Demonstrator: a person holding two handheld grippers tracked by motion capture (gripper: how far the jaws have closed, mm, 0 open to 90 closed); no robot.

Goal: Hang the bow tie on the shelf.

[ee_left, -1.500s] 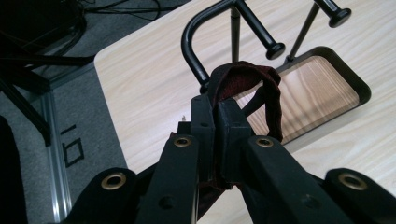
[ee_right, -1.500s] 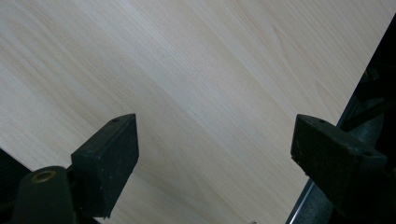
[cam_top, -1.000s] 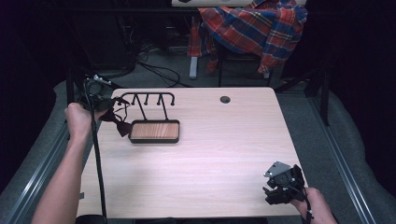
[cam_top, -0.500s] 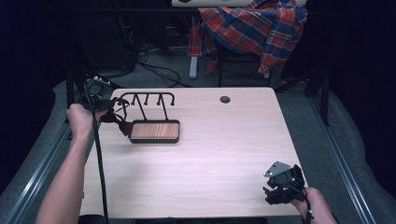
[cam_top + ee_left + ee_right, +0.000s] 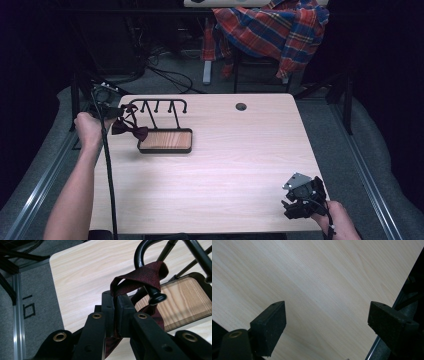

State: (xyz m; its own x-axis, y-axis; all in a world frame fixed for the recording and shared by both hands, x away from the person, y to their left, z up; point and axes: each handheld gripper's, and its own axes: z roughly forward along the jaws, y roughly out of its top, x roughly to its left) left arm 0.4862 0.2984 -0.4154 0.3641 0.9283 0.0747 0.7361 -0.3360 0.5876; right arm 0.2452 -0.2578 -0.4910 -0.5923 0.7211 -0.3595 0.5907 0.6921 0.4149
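We see a pale wood-grain counter (image 5: 225, 165) from above, with a person's forearms coming in from the near edge. At the far left of the counter stands a black metal rack (image 5: 162, 112) with several upright hooks on a dark-rimmed wooden base (image 5: 166, 140).

The left gripper (image 5: 116, 112) is held at the rack's left end, and its fingers (image 5: 125, 312) are pressed together on a dark maroon bow tie (image 5: 129, 129). In the left gripper view the tie's strap (image 5: 142, 275) rises out of the pinched fingers as a loop and lies over the curved end of the rack's leftmost hook (image 5: 140, 255), with a knobbed black peg (image 5: 157, 298) just beside the fabric. More of the maroon cloth hangs below the fingers toward the counter. From above, the bow itself hangs just left of the wooden base, near the person's left hand (image 5: 90, 129).

The right gripper (image 5: 299, 204) sits at the near right corner of the counter, well apart from the rack, held in the person's right hand (image 5: 332, 220). In the right gripper view its fingers (image 5: 270, 325) stand wide apart with nothing between them, over bare wood near the counter's edge.

A small dark grommet hole (image 5: 241, 106) sits near the far edge of the counter. Beyond the counter, a plaid shirt (image 5: 272, 27) in red, blue and white is draped over a chair.
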